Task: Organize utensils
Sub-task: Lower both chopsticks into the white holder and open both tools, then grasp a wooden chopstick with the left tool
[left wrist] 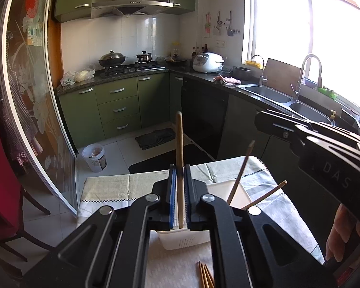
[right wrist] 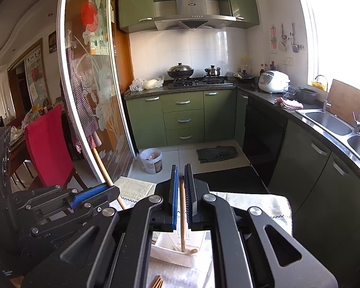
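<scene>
both grippers are clamped on a wooden chopstick each, over a table with a pale cloth. the left gripper [left wrist: 179, 182] has its blue pads closed on a light wooden chopstick [left wrist: 179, 144] that stands almost straight up: long axis vertical, rounded top end poking well above the fingertips toward the kitchen cabinets, lower end dropping down at the white basket [left wrist: 180, 241] just under the jaws. the right gripper [right wrist: 181, 187] is likewise pinched shut on its own chopstick [right wrist: 183, 220], also near upright, leaning a touch, with its lower end down inside the white slotted basket [right wrist: 172, 256]. in the left view two more sticks [left wrist: 242, 172] lean out of a white tray [left wrist: 218, 188] behind, tips angled up and to the right. a few reddish-brown chopsticks [left wrist: 206, 276] lie flat on the cloth near the bottom edge, pointing roughly away from the camera.
</scene>
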`<state>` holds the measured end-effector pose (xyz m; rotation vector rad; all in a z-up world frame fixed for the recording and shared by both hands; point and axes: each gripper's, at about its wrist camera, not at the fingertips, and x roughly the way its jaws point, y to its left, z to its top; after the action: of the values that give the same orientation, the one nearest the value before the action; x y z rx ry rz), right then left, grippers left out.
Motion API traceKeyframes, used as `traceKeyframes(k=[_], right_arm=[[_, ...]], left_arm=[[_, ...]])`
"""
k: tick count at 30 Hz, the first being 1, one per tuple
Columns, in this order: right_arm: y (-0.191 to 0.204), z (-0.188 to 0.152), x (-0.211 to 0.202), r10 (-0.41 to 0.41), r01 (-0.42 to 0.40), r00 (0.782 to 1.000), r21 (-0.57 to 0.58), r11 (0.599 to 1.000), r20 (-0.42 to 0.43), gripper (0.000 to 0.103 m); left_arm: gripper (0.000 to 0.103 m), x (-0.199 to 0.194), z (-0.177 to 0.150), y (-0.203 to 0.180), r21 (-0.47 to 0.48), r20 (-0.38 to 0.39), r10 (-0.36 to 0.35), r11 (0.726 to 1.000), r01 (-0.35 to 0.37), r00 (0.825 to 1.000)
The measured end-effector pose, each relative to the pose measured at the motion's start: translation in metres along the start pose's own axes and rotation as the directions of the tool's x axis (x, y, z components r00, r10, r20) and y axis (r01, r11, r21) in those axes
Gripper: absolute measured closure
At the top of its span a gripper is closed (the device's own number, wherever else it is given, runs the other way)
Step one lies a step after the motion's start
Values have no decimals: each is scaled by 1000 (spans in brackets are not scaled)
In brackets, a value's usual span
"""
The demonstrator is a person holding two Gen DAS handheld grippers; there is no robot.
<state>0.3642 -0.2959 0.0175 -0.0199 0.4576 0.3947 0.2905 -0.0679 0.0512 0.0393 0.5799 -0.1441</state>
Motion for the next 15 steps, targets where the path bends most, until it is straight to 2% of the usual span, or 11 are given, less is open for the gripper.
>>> traceKeyframes(k=[3,6,8,10,13,15], right_arm=[[5,2,-13,3,-3,1000,0,1000,15,97],[6,-2,-40,29,-30,998,15,999,47,95],[4,-9,-65,50,-52,996,29,998,80,88],[1,-25,-93,68,-73,992,42,996,104,86],[-7,-61,-125,72,-79,992,61,995,99,83],[-14,-90,-137,68,-72,996,73,995,59,78]], left_arm=[[96,-7,-1,-1,13,-2,6,1000,-6,1000],[91,-16,-5,-2,3,-23,-7,1000,7,1000],[83,-22,-13,-2,-6,-54,-22,1000,22,998],[66,-25,-26,-3,-25,-103,-46,999,43,994],[65,-19,-54,-7,-38,-216,-80,997,74,973],[65,-8,-79,-11,-48,-311,-105,994,95,944]])
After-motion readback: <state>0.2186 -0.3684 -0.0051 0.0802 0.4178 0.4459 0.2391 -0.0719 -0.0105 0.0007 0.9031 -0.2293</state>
